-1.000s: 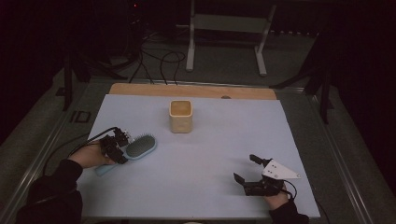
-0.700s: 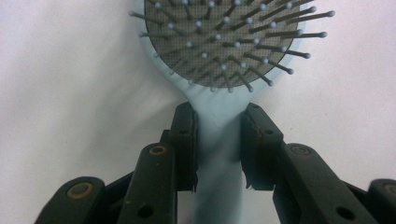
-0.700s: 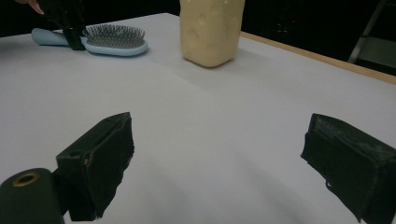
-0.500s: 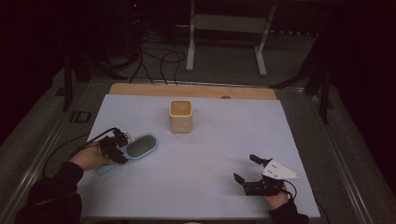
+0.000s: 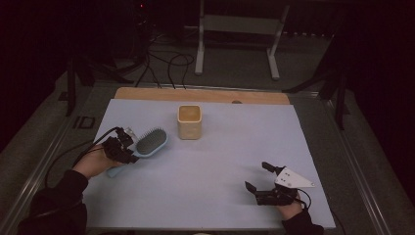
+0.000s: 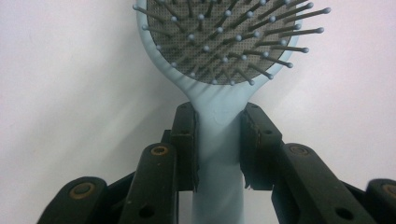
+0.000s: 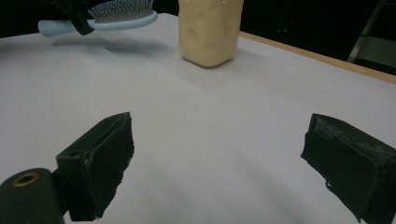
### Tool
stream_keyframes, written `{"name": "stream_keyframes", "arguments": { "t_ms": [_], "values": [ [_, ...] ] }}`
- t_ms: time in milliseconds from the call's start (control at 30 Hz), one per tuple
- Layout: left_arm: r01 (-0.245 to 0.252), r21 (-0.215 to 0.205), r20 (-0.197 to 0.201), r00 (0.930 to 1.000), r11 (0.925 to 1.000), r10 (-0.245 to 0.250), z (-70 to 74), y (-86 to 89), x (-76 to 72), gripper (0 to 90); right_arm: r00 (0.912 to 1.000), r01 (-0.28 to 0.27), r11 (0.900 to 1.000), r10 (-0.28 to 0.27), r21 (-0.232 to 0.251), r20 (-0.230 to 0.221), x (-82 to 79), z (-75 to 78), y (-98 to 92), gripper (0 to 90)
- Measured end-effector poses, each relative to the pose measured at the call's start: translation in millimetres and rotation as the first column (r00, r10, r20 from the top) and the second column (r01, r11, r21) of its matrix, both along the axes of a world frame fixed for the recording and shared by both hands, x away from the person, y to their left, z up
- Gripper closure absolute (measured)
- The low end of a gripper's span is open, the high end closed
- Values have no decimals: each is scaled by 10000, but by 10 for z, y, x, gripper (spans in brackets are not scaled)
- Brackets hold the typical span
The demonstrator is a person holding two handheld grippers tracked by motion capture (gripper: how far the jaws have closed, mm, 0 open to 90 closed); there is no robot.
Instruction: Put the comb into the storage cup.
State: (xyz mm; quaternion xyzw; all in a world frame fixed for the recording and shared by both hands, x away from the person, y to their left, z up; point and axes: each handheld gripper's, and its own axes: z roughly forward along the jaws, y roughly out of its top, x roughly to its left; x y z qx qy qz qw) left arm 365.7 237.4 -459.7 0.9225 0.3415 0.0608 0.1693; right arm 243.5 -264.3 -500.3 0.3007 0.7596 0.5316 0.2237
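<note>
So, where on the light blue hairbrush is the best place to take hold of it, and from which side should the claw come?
Grip the hairbrush at the narrow neck of its handle, coming from the handle end along its length. The handle is slim and straight-sided, so the pads fit flat on both sides; the head is wide and bristled. The left claw already holds it like this.

left tongs (image 6: 218,140) clamped, right tongs (image 7: 219,172) spread wide

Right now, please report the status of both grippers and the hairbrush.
Left gripper shut on hairbrush handle. Right gripper open, empty. Cream container beyond brush.
</note>
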Motion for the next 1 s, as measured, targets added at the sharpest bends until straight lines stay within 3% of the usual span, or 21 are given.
{"name": "stream_keyframes", "arguments": {
  "t_ms": [400, 467, 500, 633, 867, 1000],
  "values": [
    [179, -961, 980, 9951, 9952, -84, 244, -41, -37, 700, 10000, 4, 10000, -4, -3, 2, 1, 0, 1, 83],
    [21, -1333, 1360, 9906, 9911, 162, 313, -57, -49, 700, 10000, -1, 10000, 1, 13, -7, 1, -2, 2, 83],
    [-11, -1558, 1357, 9905, 9878, 225, 334, -59, -44, 700, 10000, -5, 10000, 5, 9, -5, 1, -2, 2, 83],
    [105, -1893, 1810, 9832, 9819, 244, 414, -97, -45, 700, 10000, -3, 10000, 3, 12, -3, 2, -2, 2, 83],
    [284, -2563, 2006, 9794, 9662, 244, 524, -156, -30, 700, 10000, -4, 10000, 4, 19, -10, 1, -1, 0, 83],
    [273, -2913, 2355, 9709, 9562, 440, 577, -184, -25, 700, 10000, -12, 10000, 12, 13, -5, 0, 0, 1, 83]
  ]
}}
